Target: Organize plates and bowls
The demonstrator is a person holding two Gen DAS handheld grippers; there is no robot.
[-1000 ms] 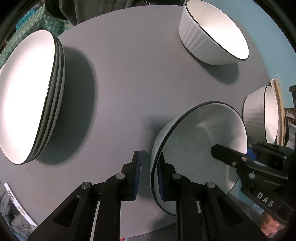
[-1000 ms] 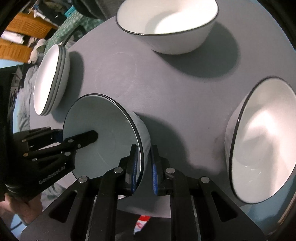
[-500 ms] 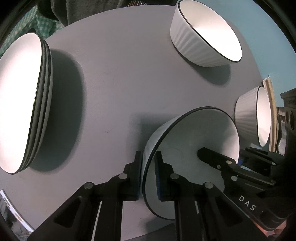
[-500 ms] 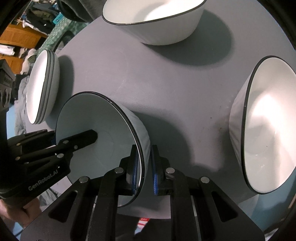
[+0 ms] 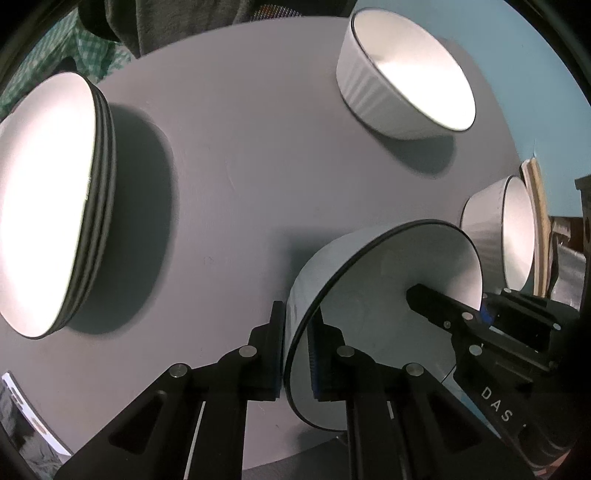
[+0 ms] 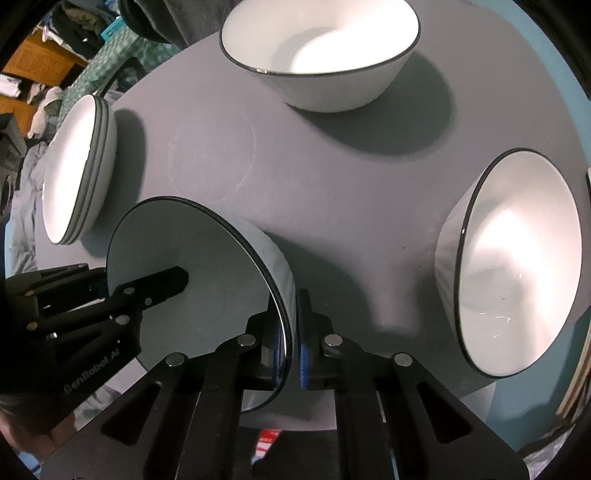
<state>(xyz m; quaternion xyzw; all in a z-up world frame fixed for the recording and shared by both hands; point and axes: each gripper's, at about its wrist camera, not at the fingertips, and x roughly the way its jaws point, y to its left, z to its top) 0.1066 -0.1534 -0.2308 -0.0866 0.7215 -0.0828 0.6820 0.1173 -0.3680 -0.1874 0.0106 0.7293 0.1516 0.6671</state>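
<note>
A white bowl with a dark rim [image 5: 388,288] [image 6: 207,266] stands near the front edge of the round grey table [image 5: 240,166] [image 6: 332,184]. My left gripper [image 5: 297,332] is closing on the bowl's left rim, one pad outside and one inside. My right gripper [image 6: 291,321] is closing on the opposite rim the same way. Each wrist view shows the other gripper reaching into the bowl. A stack of white plates [image 5: 48,192] [image 6: 74,166] lies at the left. Two more white bowls sit at the far side [image 5: 410,85] [image 6: 321,48] and at the right [image 5: 513,236] [image 6: 517,258].
Green checked cloth [image 5: 55,55] and a dark garment [image 5: 166,22] lie beyond the table's far edge. Wooden furniture [image 6: 37,62] with clutter stands at the far left. Bare grey tabletop lies between the plates and the bowls.
Both pairs of jaws have narrowed onto the bowl's rim. The left gripper has shifted a little across the table, and the rim now sits squarely between its pads.
</note>
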